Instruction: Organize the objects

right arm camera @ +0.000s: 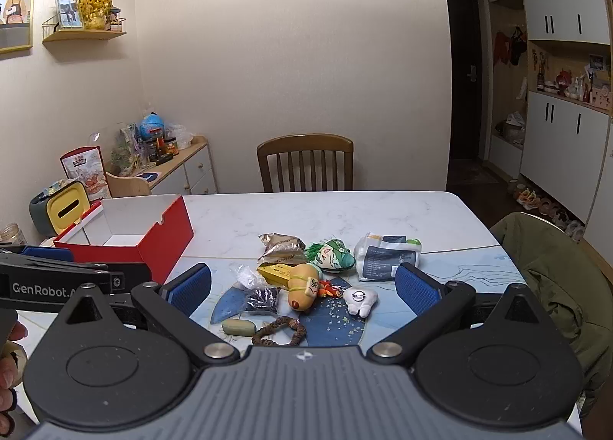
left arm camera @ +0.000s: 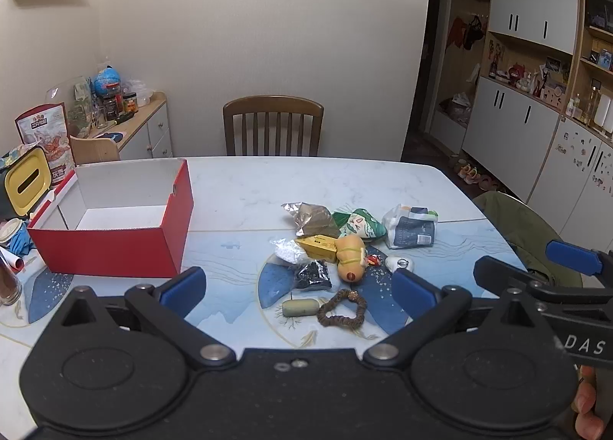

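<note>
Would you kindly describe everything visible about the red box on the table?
The red box is an open cardboard carton, red outside and white inside, and looks empty. It sits upright on the table's left side, its lid hanging open on the far left. A small notch marks its right wall. It stands apart from the pile of small items, and neither pair of tongs touches it.

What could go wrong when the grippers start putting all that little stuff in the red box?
The items lie crowded together: grabbing the yellow plush toy might drag the yellow packet or black bag touching it. The bead bracelet lies flat, so the open left gripper may slip off it. The red box sits well left of the pile, so something could drop while being carried there.
</note>
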Demonstrator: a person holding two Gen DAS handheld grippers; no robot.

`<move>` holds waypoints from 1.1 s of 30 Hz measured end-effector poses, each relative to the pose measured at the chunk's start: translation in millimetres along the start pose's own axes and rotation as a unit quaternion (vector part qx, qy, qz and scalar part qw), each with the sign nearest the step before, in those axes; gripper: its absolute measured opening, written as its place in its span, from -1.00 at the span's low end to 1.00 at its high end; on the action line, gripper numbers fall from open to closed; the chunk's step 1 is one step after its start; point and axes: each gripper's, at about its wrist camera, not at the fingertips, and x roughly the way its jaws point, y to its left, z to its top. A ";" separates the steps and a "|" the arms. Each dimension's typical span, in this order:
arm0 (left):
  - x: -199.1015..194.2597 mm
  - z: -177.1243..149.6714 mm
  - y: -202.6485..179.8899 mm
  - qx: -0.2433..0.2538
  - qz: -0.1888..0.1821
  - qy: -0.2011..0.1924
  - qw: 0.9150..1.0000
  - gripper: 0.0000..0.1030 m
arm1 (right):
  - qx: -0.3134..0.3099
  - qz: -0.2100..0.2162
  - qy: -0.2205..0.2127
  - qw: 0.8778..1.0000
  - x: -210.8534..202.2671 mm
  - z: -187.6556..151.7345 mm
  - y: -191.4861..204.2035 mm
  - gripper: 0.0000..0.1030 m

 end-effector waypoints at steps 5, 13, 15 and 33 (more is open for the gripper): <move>2.2 -1.7 2.1 -0.004 0.000 0.004 1.000 0.99 | 0.013 0.002 0.012 1.000 5.3 -0.8 -2.6 1.00; -0.9 -1.0 5.2 -0.009 0.003 -0.008 1.000 0.99 | -0.001 0.010 0.003 1.000 3.5 -0.6 3.6 1.00; -1.6 -1.0 4.8 -0.008 0.006 -0.010 1.000 0.99 | -0.006 0.011 -0.001 1.000 2.5 0.1 5.5 1.00; 8.5 0.6 23.7 -0.031 -0.008 -0.004 0.999 0.99 | -0.029 0.019 0.002 0.999 16.4 2.3 22.2 1.00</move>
